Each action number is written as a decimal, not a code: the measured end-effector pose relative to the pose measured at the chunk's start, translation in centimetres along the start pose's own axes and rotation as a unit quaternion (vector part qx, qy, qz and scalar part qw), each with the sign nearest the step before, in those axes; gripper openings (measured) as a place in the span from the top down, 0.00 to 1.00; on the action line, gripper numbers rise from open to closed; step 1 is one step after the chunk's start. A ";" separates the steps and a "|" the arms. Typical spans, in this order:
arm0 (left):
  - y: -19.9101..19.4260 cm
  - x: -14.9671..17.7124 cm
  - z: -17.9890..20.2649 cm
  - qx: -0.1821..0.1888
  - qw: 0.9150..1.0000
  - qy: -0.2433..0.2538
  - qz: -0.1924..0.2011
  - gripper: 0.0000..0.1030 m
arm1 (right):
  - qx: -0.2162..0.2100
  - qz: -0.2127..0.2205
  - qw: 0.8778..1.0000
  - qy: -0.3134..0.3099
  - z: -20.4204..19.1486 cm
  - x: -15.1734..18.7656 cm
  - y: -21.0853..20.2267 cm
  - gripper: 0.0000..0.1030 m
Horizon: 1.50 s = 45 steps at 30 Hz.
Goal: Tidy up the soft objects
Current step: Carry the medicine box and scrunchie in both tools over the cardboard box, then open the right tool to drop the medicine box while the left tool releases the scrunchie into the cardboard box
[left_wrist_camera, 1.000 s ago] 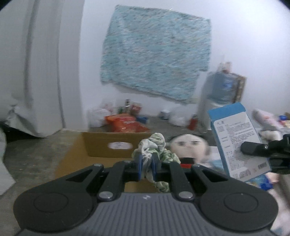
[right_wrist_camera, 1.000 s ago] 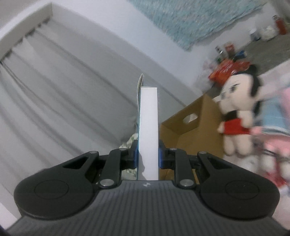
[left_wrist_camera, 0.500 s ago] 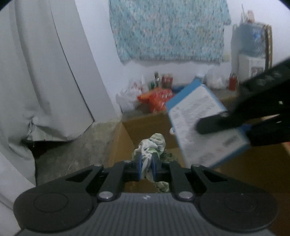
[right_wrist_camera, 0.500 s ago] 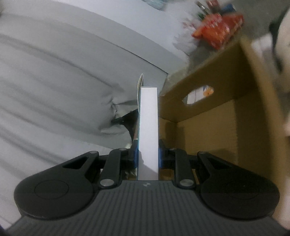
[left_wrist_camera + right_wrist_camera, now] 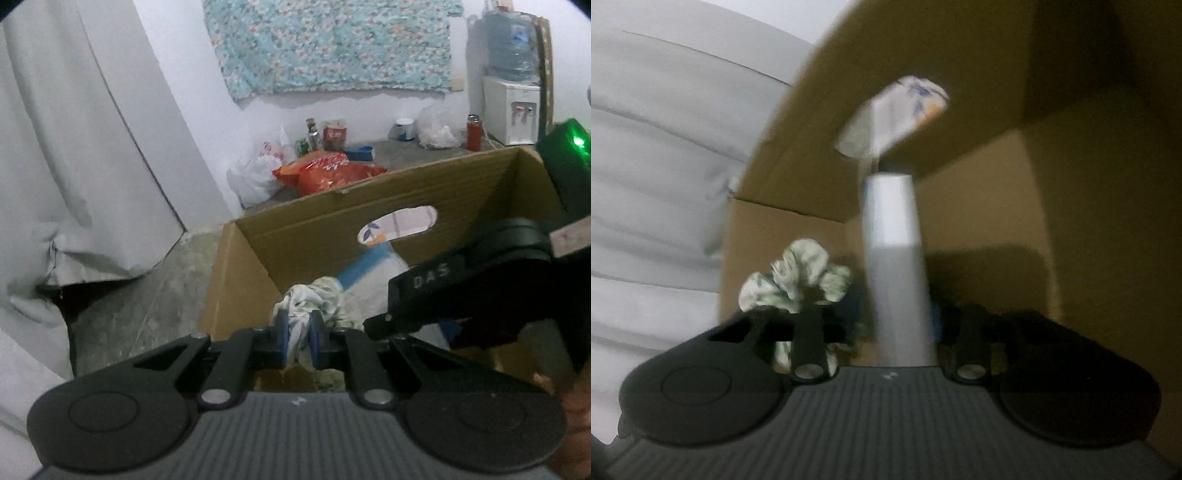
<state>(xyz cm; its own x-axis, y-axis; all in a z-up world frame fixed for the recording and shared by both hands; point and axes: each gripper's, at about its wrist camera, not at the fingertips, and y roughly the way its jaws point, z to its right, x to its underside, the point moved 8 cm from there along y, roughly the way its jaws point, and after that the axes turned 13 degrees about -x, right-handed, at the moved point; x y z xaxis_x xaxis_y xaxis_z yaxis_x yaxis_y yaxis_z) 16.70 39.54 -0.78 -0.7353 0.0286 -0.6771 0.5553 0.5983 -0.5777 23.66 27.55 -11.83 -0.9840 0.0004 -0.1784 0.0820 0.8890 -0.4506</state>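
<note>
Hanging over the near edge of the cardboard box (image 5: 306,236), the left gripper (image 5: 298,341) pinches a crumpled green-and-white cloth (image 5: 314,299) tight between its blue pads. Right of it, above the box's inside, the right gripper (image 5: 899,321) has just been opening its jaws; the flat white-and-blue packet (image 5: 895,258) stands between them, apparently freed, though blur hides the contact. Beyond the box's far wall lie an orange snack bag (image 5: 328,173) and a water dispenser (image 5: 511,107).
</note>
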 end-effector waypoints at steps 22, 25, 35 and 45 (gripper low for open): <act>2.0 -1.5 -2.2 -0.031 0.998 -0.057 -0.005 0.85 | 0.063 -0.003 0.996 -0.064 -4.6 1.7 1.5 0.77; 1.3 -2.0 -2.6 -0.030 0.998 -0.054 0.000 0.85 | 0.053 -0.012 0.996 -0.075 -5.5 2.1 3.7 0.77; 0.6 -1.8 -3.0 -0.037 0.997 -0.064 -0.004 0.85 | 0.013 -0.003 0.997 -0.072 -6.1 3.7 5.4 0.70; 0.5 -2.8 -0.8 0.019 0.994 -0.111 -0.015 0.85 | 0.109 0.124 0.974 -0.155 -9.1 2.9 -3.1 0.33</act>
<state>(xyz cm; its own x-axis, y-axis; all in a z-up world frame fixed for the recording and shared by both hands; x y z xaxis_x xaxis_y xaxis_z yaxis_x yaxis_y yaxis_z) 18.69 40.40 1.19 -0.6502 -0.1689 -0.7407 0.5517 0.5654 -0.6132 19.14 28.94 -2.95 -0.8373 0.0341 -0.5456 0.3761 0.7602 -0.5297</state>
